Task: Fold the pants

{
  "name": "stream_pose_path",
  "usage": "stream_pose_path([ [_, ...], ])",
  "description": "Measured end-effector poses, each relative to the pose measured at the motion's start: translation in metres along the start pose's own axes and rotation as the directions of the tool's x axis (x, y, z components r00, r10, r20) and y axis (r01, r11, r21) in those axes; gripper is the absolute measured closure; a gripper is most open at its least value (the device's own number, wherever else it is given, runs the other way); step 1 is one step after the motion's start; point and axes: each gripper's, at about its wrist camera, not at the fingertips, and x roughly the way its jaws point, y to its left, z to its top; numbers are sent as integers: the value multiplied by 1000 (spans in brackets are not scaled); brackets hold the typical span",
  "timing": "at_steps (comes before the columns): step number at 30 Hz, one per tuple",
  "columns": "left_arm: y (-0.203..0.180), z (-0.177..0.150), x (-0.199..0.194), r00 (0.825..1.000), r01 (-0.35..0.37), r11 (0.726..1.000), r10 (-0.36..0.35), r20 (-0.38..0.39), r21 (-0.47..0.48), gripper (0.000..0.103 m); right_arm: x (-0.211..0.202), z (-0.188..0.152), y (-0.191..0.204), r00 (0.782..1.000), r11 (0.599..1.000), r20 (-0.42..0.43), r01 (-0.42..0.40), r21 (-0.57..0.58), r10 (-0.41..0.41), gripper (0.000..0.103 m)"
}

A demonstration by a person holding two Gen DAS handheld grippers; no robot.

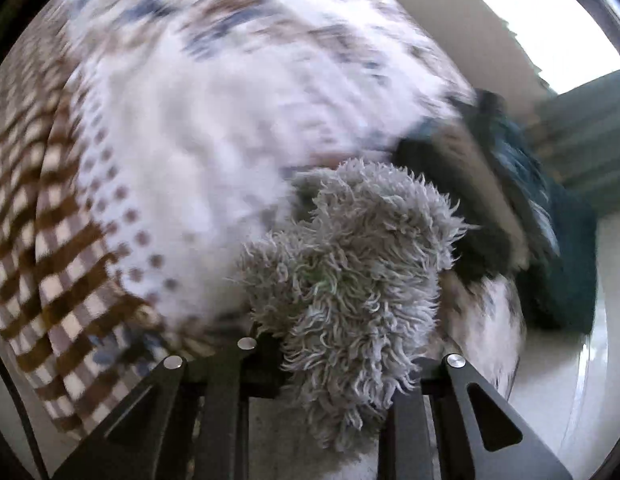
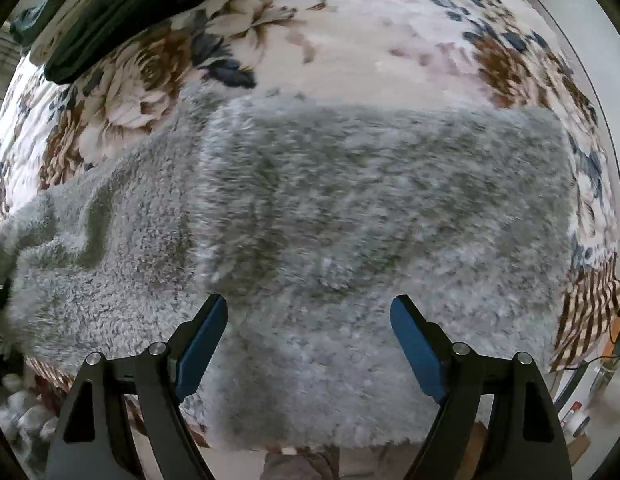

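Now the left gripper (image 1: 334,344) pinches the fluffy gray pants (image 2: 310,216) mid-fold, while the right gripper (image 2: 310,312) waits wide open, so it should grab next.

pants (image 2: 350,208): grey shaggy fleece, matt, long curly pile. bed cover (image 2: 350,32): soft printed cloth, floral w/ checked edge. right gripper (image 2: 309,320): matt black frame, blue pads, shiny metal pins.

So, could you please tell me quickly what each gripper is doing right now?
Left gripper: shut on a bunch of the grey pants.
Right gripper: open, empty, over the pants.
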Motion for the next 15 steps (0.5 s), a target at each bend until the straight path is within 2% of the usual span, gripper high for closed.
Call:
stream_pose_path([
  [3, -46, -11, -24, 998, 56, 990, -56, 0, 126, 85, -10, -6, -22, 1000, 1000, 15, 5, 19, -5, 17],
  [7, -119, -42, -46, 989, 144, 942, -135, -52, 304, 86, -27, -14, -73, 999, 998, 37, 25, 65, -28, 17],
  [10, -174, -98, -49, 960, 263, 867, -194, -201, 424, 86, -37, -18, -115, 999, 993, 36, 26, 116, -31, 17],
  [13, -214, -156, -35, 921, 345, 799, -187, -341, 492, 86, -41, -25, -175, 999, 980, 19, 44, 193, -48, 17],
  [15, -236, -201, -16, 886, 390, 756, -152, -439, 526, 86, -36, -30, -208, 998, 971, 2, 62, 231, -64, 17],
])
